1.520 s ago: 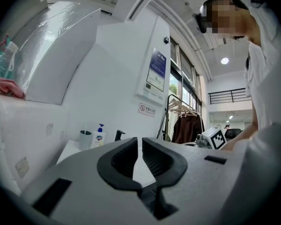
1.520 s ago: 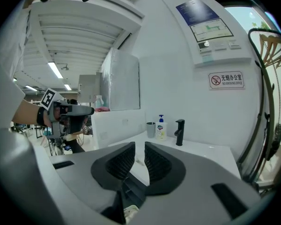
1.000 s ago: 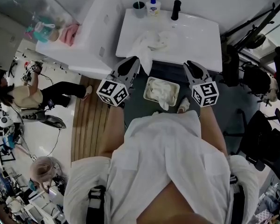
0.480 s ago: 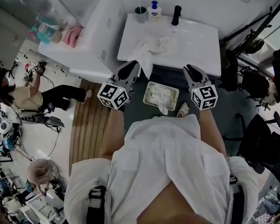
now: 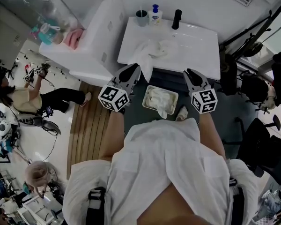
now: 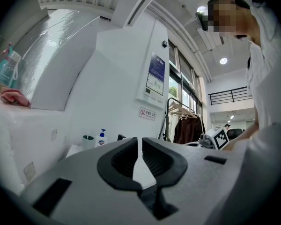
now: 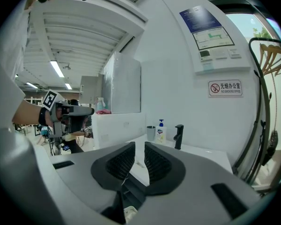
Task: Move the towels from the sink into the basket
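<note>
A white towel [image 5: 149, 54] lies in the white sink [image 5: 196, 41] and hangs over its front edge. On the floor below stands a small basket [image 5: 147, 95] with another white towel [image 5: 160, 101] in it. My left gripper [image 5: 132, 68] is held level just in front of the sink's left corner, close to the hanging towel. Its jaws [image 6: 140, 146] are almost together with nothing between them. My right gripper [image 5: 189, 72] hangs before the sink's right part, above the basket's right side. Its jaws [image 7: 140, 149] stand a narrow gap apart and are empty.
A cup [image 5: 141, 17], a soap bottle [image 5: 154, 14] and a black tap [image 5: 176, 18] line the sink's back edge. A white counter with a pink cloth [image 5: 74, 35] adjoins on the left. A small bottle [image 5: 181, 114] lies beside the basket. A seated person [image 5: 33, 97] is far left, dark chairs [image 5: 267, 144] to the right.
Both grippers have kept their places and their jaws look the same. Only the head view has shifted slightly.
</note>
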